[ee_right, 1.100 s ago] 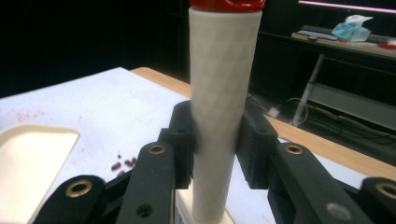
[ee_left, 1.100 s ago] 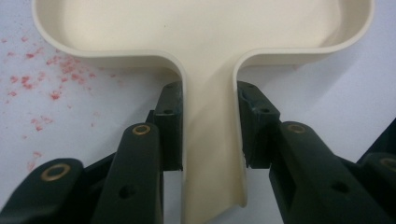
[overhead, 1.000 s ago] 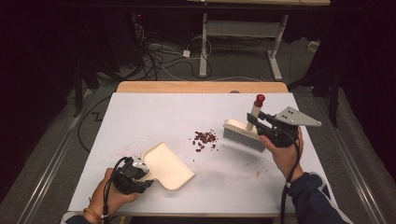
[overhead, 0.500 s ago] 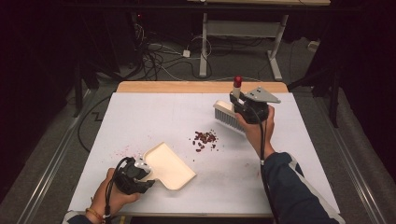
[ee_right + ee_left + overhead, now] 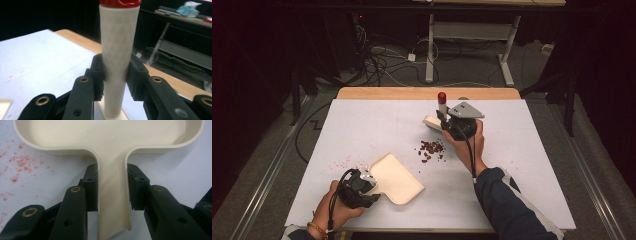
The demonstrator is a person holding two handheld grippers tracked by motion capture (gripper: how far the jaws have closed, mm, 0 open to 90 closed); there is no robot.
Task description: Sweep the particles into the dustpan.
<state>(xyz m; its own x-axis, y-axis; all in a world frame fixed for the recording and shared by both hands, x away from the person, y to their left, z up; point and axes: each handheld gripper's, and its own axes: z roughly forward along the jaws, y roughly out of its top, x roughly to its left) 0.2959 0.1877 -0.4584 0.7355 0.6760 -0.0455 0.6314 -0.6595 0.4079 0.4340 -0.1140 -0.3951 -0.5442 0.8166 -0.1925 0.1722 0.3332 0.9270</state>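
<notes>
High view: our right tool (image 5: 446, 121) clamps the cream red-capped brush handle (image 5: 442, 106) upright; our left tool (image 5: 373, 191) clamps the cream plastic dustpan (image 5: 394, 177), mouth pointing up-left.

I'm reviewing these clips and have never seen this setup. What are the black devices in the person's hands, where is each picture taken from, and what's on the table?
A person holds a two-jaw gripper in each hand. The high view looks down on the table. The other two pictures come from cameras riding on the grippers, looking along their black jaws. The left gripper is clamped on the handle of a cream dustpan. The right gripper is clamped on the upright, red-capped handle of a small brush. A little pile of dark red crumbs lies between brush and dustpan.
</notes>
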